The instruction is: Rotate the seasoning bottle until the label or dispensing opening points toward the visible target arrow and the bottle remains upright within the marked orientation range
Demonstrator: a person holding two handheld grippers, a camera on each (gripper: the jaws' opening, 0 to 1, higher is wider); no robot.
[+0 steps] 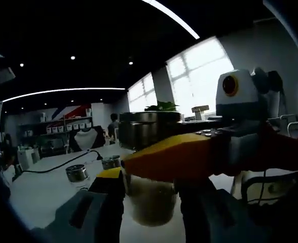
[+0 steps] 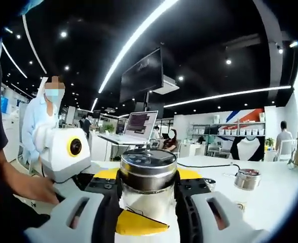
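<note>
The seasoning bottle stands upright, a clear glass jar with a shiny metal lid. In the right gripper view my right gripper is shut on it, grey jaws pressed against both sides just under the lid. A yellow jaw of the left gripper crosses the jar's lower front. In the left gripper view the bottle's glass body sits between my own jaws, with my left gripper shut on it. The right gripper reaches in from the right, and its yellow-orange jaw covers the bottle's top.
The white table carries two small metal-lidded jars and a black cable. Another jar stands at right. A hand holds the left gripper. A laptop and a person are behind.
</note>
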